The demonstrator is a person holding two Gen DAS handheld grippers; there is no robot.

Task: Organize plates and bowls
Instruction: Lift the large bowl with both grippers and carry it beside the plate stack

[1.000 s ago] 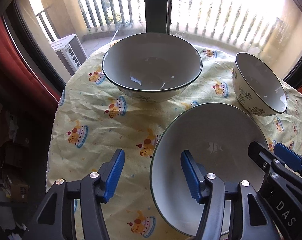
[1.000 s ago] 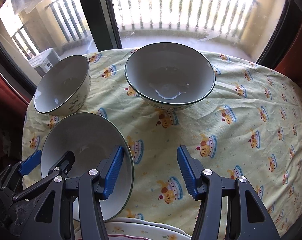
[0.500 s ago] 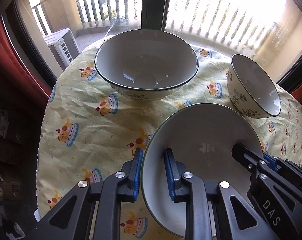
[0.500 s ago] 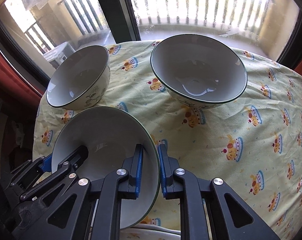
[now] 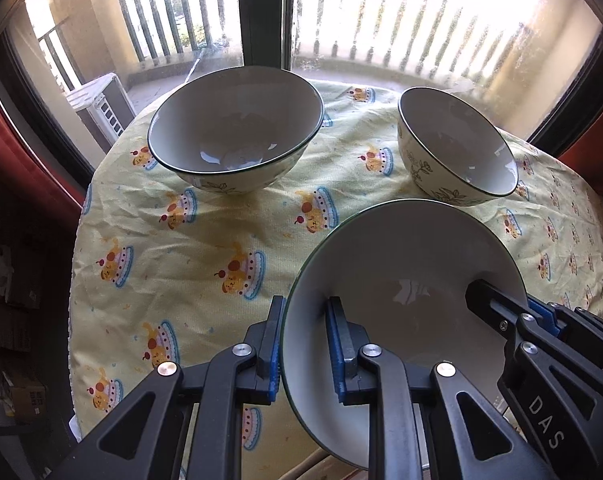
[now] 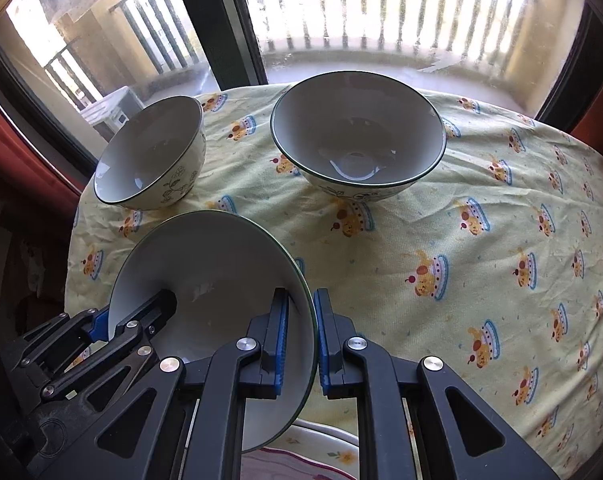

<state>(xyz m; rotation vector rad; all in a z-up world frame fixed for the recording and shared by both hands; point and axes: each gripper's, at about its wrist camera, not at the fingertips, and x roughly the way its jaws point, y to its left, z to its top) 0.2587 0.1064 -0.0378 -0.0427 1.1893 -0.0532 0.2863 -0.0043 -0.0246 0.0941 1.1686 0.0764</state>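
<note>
Grip established: left gripper (image 5: 303,338) and right gripper (image 6: 301,330), jaws wide a second ago, now clamp opposite rims of the near bowl (image 5: 401,280), which sits between both jaw pairs, apparently ready for lifting toward the two bowls beyond.

A pale yellow tablecloth (image 5: 221,232) printed with cartoon cakes in blue, orange and red is seen beneath three white bowls. Dark green rims are carried by the large bowl (image 5: 237,132), the small bowl (image 5: 457,148) and the held bowl (image 5: 401,280); leaf sprigs are painted outside.
</note>
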